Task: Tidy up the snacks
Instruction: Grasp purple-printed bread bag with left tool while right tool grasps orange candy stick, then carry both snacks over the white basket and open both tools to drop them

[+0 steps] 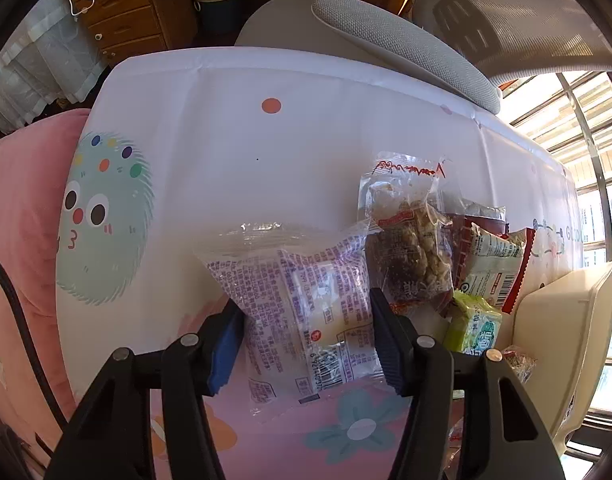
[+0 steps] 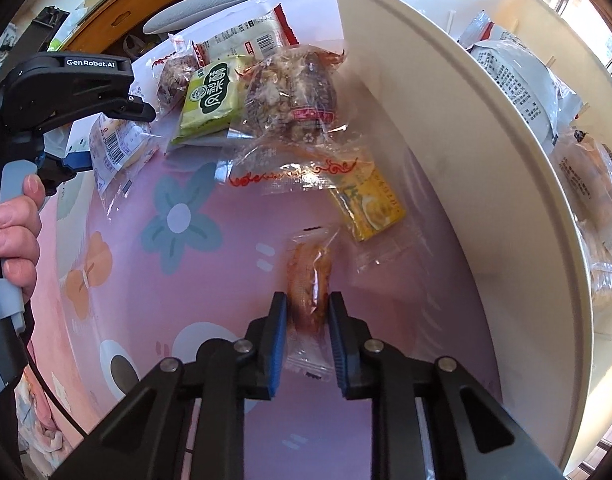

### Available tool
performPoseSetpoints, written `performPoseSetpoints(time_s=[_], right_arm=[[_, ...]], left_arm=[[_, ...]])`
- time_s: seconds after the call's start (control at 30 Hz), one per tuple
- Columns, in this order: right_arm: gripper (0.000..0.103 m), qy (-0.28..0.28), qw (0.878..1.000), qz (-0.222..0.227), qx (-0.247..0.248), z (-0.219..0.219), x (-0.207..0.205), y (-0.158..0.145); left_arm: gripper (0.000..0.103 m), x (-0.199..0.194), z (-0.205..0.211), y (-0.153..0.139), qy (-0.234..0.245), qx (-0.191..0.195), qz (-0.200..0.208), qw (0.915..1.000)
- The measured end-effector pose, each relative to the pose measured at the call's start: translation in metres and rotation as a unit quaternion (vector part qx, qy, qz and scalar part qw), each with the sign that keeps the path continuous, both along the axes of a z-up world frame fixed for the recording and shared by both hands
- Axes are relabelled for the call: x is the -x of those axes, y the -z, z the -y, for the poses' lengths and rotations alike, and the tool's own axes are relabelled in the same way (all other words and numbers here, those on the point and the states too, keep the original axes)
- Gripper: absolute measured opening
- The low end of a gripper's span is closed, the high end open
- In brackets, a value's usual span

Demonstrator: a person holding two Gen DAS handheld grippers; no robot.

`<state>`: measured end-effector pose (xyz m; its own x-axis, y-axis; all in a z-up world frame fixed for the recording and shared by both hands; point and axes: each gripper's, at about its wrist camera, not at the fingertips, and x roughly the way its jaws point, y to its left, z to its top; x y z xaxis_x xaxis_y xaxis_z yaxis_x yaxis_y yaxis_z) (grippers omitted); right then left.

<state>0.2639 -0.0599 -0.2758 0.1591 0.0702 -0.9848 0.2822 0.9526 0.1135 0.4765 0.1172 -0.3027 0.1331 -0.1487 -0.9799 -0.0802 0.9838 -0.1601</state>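
On the cartoon-printed plastic cloth covering the surface point(image 1: 234, 128), my left tongs point(image 1: 306, 336) stand apart on either side of a clear packet with purple print and a pale cake inside point(image 1: 306, 300); the blue pads flank its edges without visibly squeezing it. Only my left camera shows the far half of the surface, bare white with a fuzzy green monster face point(image 1: 102, 216), and the grey mesh chair point(image 1: 405, 48) behind it.

My right camera shows what the left one cannot: my right tongs point(image 2: 306, 332) clamped on a small clear wrapper holding an orange-brown sausage-like snack point(image 2: 309, 280), lying on the pink part of the cloth just beside the tall cream-white plastic bin point(image 2: 445, 140). Over the bin's rim I see a silver-grey bag point(image 2: 517, 76) and other wrapped snacks already inside.

Between my two tongs lies the loose heap: a green square packet point(image 2: 214, 98), a clear bag of nut brittle with red trim point(image 2: 294, 92), a yellow flat packet point(image 2: 369, 208) partly under a clear wrapper, and a white packet with red edges point(image 2: 246, 38). The heap crowds against the bin's wall. My left hand point(image 2: 16, 236) grips its handle at the frame's edge.
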Motion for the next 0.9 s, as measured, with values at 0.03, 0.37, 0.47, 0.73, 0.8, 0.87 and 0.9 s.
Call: performPoseSetpoints(time_s=[0.03,0.37,0.47,0.73,0.8,0.87,0.9], right_arm=[[0.020,0.000,1.000,0.000,-0.001,0.000,-0.001,0.001],[0.020,0.010,1.000,-0.008,-0.027,0.018,0.010,-0.001],[0.020,0.012,0.999,-0.005,-0.032,0.024,0.018,-0.006],[0.019,0.001,0.998,0.027,-0.052,0.027,0.043,-0.027],[0.019,-0.003,0.998,0.037,-0.053,0.025,0.050,-0.034],[0.020,-0.005,0.998,0.045,-0.050,0.025,0.056,-0.041],[0.020,-0.004,0.998,0.049,-0.050,0.025,0.061,-0.045]], left_arm=[[0.057,0.001,0.001,0.000,0.002,-0.001,-0.001,1.0000],[0.054,0.014,0.008,-0.008,0.016,0.008,-0.006,0.9998],[0.054,0.022,0.009,-0.014,0.023,0.009,-0.003,0.9997],[0.054,0.055,0.008,-0.030,0.038,0.011,-0.010,0.9992],[0.054,0.069,0.008,-0.037,0.043,0.009,-0.009,0.9990],[0.053,0.082,0.006,-0.046,0.047,0.008,-0.007,0.9989],[0.054,0.089,0.005,-0.050,0.048,0.009,-0.006,0.9988]])
